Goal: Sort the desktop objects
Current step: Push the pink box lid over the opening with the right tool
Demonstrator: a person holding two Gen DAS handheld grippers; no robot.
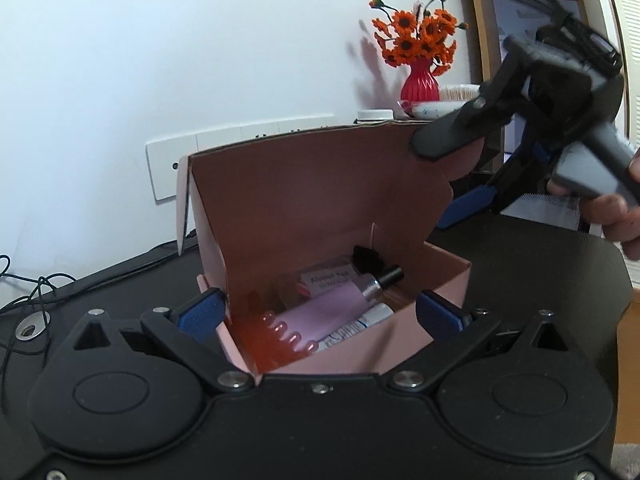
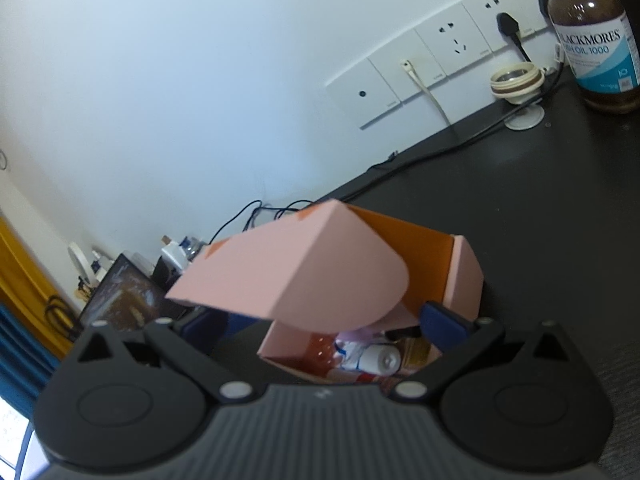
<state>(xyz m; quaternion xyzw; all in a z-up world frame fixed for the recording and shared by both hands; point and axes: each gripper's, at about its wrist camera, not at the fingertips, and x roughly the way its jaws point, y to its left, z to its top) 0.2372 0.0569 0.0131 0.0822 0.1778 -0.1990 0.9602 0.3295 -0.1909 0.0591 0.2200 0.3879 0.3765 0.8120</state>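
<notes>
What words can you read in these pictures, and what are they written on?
"BLACKMORES" and "FISH OIL 1000": on the brown bottle by the wall sockets; its smaller print is too small to read.
"Alcohol Pad": on a packet inside the pink box; the line below is blurred.
The white tube's print: unreadable.

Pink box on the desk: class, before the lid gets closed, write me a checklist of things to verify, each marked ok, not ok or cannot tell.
1. Lid free to swing: ok, it stands open.
2. Things inside sit below the rim, such as the pink tube: ok.
3. Left gripper steadying the box: cannot tell, its fingers flank the box, contact unclear.
4. Right gripper empty: ok, open, nothing between its fingers.
5. Brown bottle clear of the box: ok.
</notes>
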